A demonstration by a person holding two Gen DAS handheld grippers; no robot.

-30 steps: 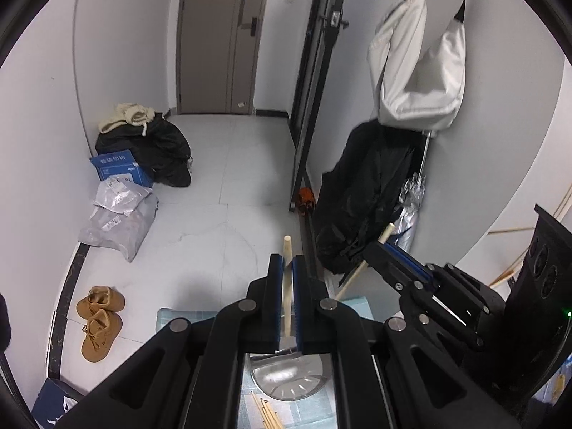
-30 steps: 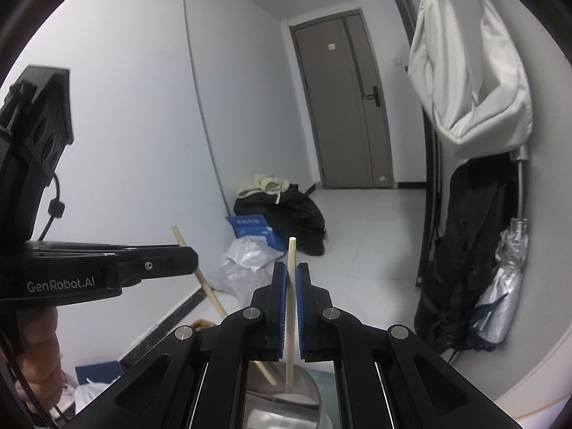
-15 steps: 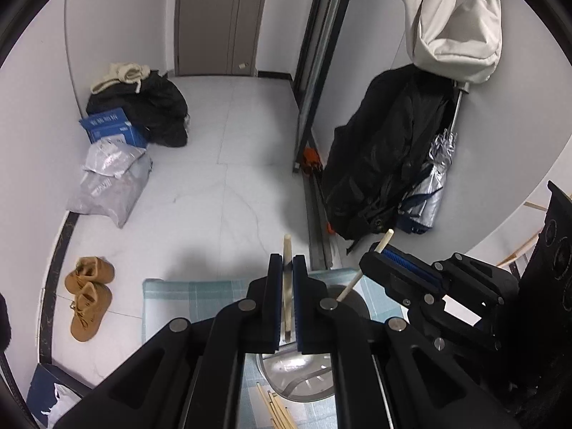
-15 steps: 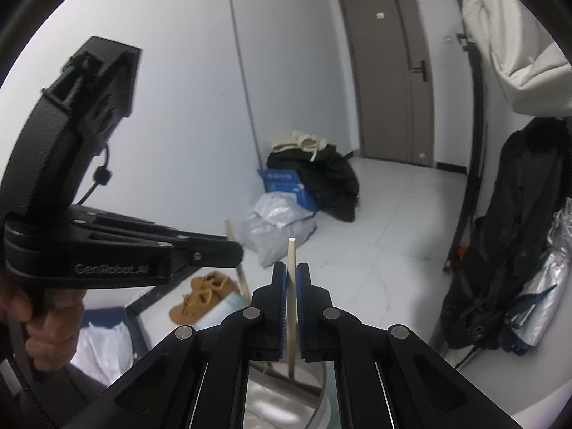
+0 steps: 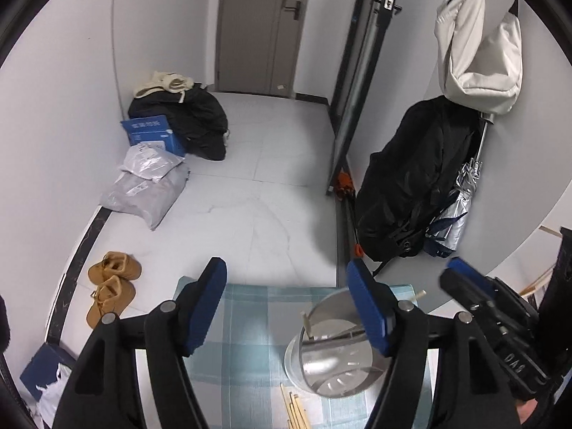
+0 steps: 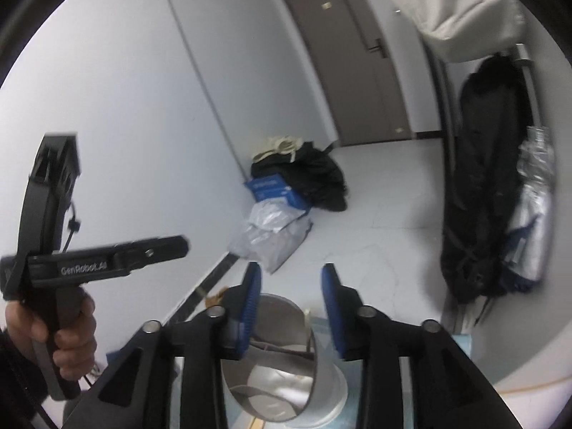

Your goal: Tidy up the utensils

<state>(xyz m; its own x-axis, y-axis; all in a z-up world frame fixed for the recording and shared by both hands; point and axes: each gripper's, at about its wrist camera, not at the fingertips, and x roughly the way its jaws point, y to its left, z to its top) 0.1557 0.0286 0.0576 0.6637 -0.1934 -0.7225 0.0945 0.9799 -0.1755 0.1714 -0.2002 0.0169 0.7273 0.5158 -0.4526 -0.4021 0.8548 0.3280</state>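
Left tongs [image 5: 286, 307] and right tongs [image 6: 290, 298] gape empty; loose chopsticks [image 5: 295, 411] lie nearer left, beside metal canister [image 5: 332, 350], pointing away.

Both the left gripper [image 5: 287, 307] and right gripper [image 6: 291, 307] are matte black with blue finger pads, silver pivot screws, white "GenRobot.AI" lettering, bare-skinned hand [image 6: 53, 336] at lower left.
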